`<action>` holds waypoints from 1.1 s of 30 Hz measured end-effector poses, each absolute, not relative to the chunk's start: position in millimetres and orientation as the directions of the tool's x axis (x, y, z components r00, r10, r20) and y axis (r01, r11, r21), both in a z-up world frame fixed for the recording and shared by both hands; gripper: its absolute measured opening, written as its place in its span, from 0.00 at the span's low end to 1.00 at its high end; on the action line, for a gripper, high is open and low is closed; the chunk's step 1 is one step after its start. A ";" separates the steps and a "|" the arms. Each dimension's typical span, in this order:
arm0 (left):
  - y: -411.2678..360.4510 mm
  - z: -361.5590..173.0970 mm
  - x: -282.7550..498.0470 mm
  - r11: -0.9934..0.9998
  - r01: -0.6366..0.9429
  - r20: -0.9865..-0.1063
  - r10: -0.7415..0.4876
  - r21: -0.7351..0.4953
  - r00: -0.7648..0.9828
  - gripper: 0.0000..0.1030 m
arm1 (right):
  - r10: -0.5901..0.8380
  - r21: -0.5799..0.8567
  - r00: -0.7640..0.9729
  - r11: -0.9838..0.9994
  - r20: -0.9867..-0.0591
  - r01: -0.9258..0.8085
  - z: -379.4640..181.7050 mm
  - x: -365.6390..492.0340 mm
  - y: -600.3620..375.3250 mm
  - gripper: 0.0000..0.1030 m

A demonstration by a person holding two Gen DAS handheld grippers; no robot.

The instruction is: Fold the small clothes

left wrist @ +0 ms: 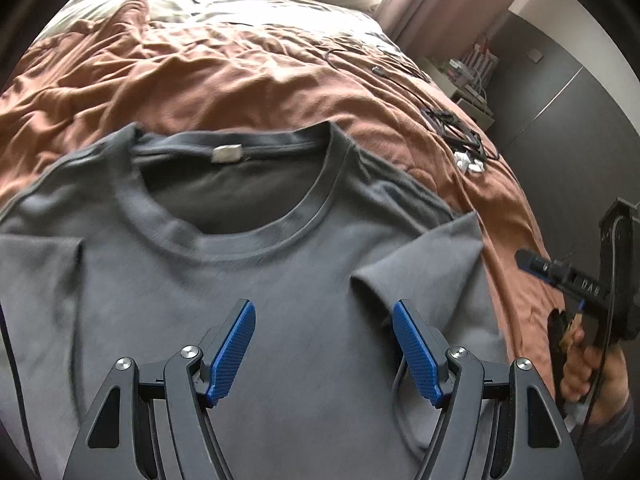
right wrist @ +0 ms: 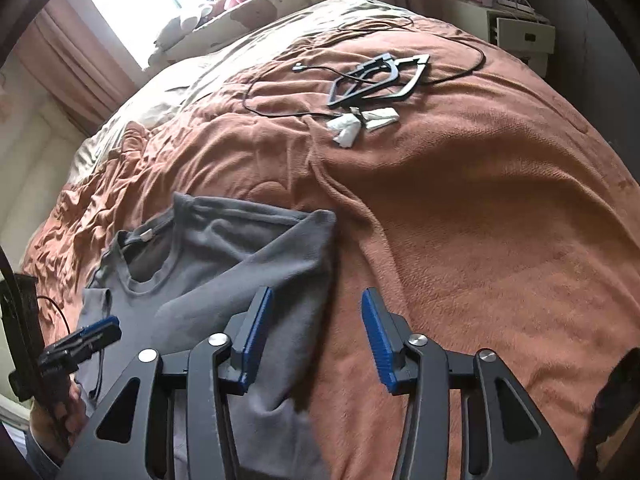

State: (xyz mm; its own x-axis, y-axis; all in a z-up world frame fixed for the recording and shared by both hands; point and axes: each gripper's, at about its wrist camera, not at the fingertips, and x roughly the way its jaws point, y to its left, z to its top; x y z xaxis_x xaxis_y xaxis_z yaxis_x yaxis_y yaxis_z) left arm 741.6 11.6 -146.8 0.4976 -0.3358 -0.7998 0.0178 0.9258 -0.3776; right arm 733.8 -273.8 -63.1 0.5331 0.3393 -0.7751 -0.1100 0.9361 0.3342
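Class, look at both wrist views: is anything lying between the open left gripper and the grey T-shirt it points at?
Nothing visible. The left gripper hangs with jaws open directly over the grey T-shirt, with only the shirt's own fabric showing between its fingers. The cables lie farther up the bed.

Black hand-held gripper (left wrist: pixel 324 312), ribbed blue pads (left wrist: pixel 234 354), silver screws (left wrist: pixel 190 352), grey sleeve (left wrist: pixel 616 424)

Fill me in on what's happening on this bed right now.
A person is folding a grey cotton T-shirt laid neck-up on a rust-orange blanket, with a handheld two-finger gripper in each hand. The sleeve nearer the right gripper is already folded in over the chest. The left gripper hovers open above the shirt's front, holding nothing. The right gripper is also open and empty, over the shirt's side edge. Black cables and crumpled white paper lie further up the bed.
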 end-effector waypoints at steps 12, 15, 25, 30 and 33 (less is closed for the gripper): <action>-42.0 -175.6 777.1 0.971 0.095 -0.863 -0.238 -0.219 0.446 0.52 | 0.343 0.348 0.513 0.933 -0.787 -0.091 -93.3 769.6 -269.9 0.34; -48.6 -183.0 778.5 0.981 0.104 -0.880 -0.191 -0.162 0.434 0.47 | 0.357 0.357 0.505 0.929 -0.786 -0.101 -98.0 774.4 -264.9 0.34; -27.3 -161.5 757.0 0.988 0.084 -0.862 -0.155 -0.130 0.483 0.03 | 0.370 0.362 0.481 0.925 -0.795 -0.115 -107.3 794.1 -247.3 0.34; -22.1 -165.4 754.7 0.988 0.066 -0.869 -0.156 -0.142 0.470 0.03 | 0.355 0.335 0.476 0.933 -0.805 -0.130 -111.3 798.8 -240.6 0.08; -23.4 -168.7 757.3 0.983 0.072 -0.867 -0.181 -0.166 0.465 0.04 | 0.281 0.261 0.517 0.959 -0.809 -0.114 -105.3 797.4 -240.5 0.02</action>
